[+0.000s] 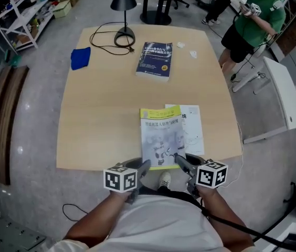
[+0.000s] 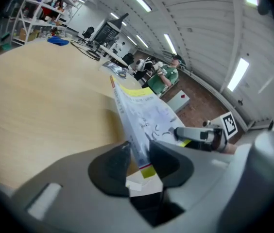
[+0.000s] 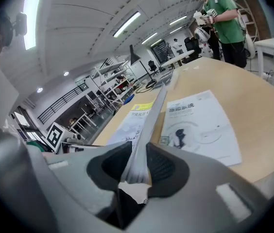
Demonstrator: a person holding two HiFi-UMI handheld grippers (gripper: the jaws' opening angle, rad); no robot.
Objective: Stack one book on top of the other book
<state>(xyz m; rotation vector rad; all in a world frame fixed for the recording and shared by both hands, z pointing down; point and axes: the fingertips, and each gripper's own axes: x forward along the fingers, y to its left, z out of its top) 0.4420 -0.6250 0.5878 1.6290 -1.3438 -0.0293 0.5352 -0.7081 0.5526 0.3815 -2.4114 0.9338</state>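
Pale wood makes up the wide tabletop (image 1: 101, 114), which spreads away ahead of both pairs of jaws. Well beyond it, off past the right jaws, a person (image 1: 258, 14) in a green top stands on the grey floor.

The yellow-and-white book (image 1: 161, 135) is the biggest thing close in, and it runs straight out from the jaws with its yellow band at the far end. The left gripper (image 2: 138, 147) has its jaws closed part-way onto the book's near left corner, the pads pressing either side of cover and pages. The right gripper (image 3: 138, 147) is clamped the same way on the near right corner, where the page edges show as a thin grey wedge between its pads. From both gripper views the near end looks lifted off the wood; I can't tell whether the far end rests on it.

The blue book (image 1: 155, 61) lies flat, well ahead of the jaws and apart from the held one. A white sheet (image 1: 192, 125) with print lies on the wood just beside the right jaws, on their outer side, partly under the held book's edge.

Farther off, past the blue book towards the left jaws' side, stands a black lamp (image 1: 125, 37) with its cable (image 1: 99, 41) looped on the wood. A blue cloth (image 1: 80, 58) sits further left. Small white scraps (image 1: 193, 53) lie beside the blue book.
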